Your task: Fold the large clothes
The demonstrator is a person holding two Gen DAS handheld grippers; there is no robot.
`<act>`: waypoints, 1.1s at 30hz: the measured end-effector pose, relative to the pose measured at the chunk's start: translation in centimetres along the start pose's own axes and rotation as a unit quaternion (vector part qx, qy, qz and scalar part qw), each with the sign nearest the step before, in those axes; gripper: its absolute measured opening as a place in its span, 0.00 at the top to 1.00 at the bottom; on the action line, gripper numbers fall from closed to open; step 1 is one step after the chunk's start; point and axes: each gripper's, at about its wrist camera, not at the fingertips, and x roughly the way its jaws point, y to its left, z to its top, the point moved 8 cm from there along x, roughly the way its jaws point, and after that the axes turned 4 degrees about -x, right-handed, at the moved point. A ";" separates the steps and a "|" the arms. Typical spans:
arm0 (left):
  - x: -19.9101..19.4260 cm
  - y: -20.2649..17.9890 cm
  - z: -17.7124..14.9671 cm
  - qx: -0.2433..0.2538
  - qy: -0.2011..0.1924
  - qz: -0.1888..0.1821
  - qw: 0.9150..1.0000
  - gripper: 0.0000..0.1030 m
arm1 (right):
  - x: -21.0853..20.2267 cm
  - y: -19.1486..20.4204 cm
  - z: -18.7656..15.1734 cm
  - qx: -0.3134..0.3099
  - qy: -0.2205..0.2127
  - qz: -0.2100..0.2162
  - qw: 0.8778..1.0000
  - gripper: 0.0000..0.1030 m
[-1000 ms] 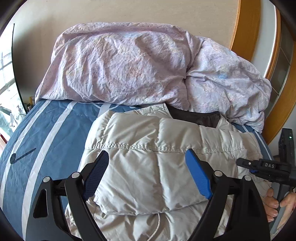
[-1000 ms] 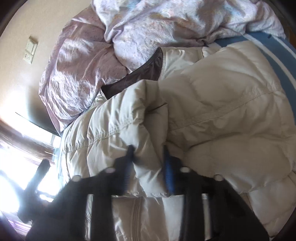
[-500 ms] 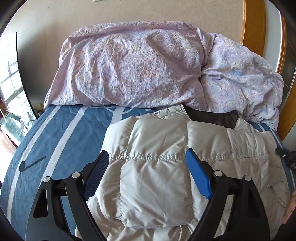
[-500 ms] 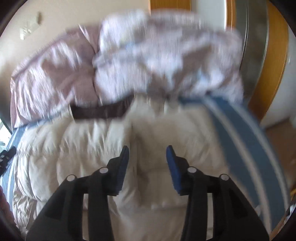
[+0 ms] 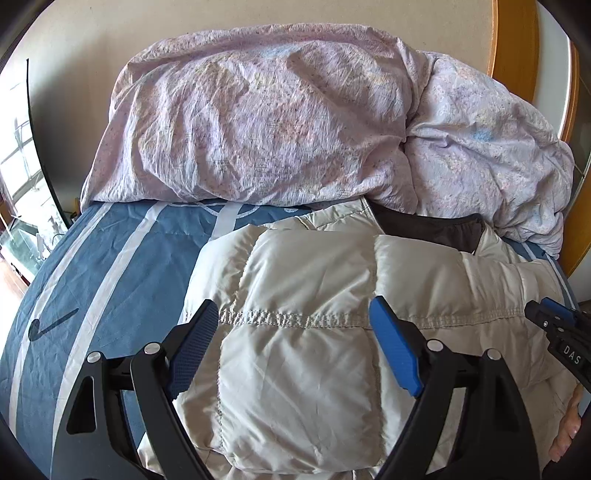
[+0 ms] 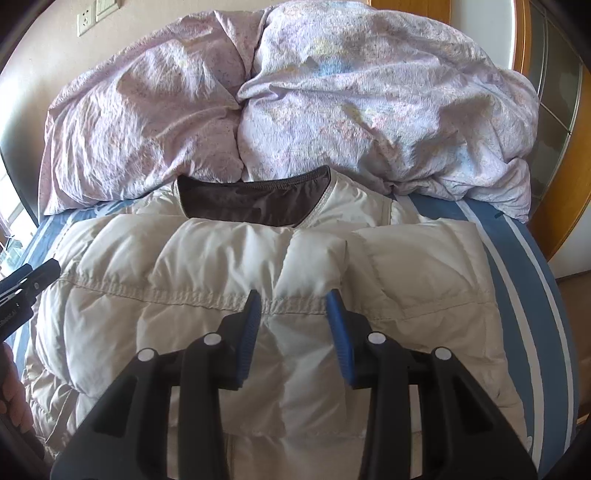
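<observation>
A cream quilted puffer jacket (image 5: 314, 288) lies on the bed with both sleeves folded in over its body; its dark brown collar lining (image 6: 255, 203) faces the far end. It also fills the right wrist view (image 6: 207, 266). My left gripper (image 5: 291, 332) hovers wide open above the jacket's left folded part, holding nothing. My right gripper (image 6: 293, 314) is open and empty above the jacket's middle seam. The right gripper's tip shows at the edge of the left wrist view (image 5: 554, 325).
A blue bedsheet with white stripes (image 5: 110, 280) covers the bed. A crumpled pink duvet (image 5: 295, 122) is piled at the head, touching the jacket's collar. Wooden frame (image 6: 569, 166) on the right; wall outlets (image 6: 98, 11) top left.
My right gripper let go of the jacket fold it held, opened, and swung back to face the collar. The left gripper drew back slightly and stayed open.
</observation>
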 end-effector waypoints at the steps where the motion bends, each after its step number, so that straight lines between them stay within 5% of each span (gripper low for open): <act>1: 0.2 0.1 0.0 0.000 0.001 0.002 1.000 0.18 | 0.2 0.0 -0.1 -0.001 0.001 -0.003 1.000 0.63; 10: 2.7 0.3 -1.2 0.012 0.023 0.023 0.999 0.18 | 2.3 0.3 -0.8 -0.015 0.013 -0.022 1.000 0.62; 23: 6.0 0.3 -2.9 0.019 0.064 0.043 0.997 0.16 | 5.7 -0.3 -2.7 0.018 0.059 -0.005 0.998 0.46; 33: 3.1 0.9 -1.9 0.005 0.040 0.025 0.999 0.17 | 1.4 -0.2 -1.3 0.012 -0.007 -0.010 1.000 0.53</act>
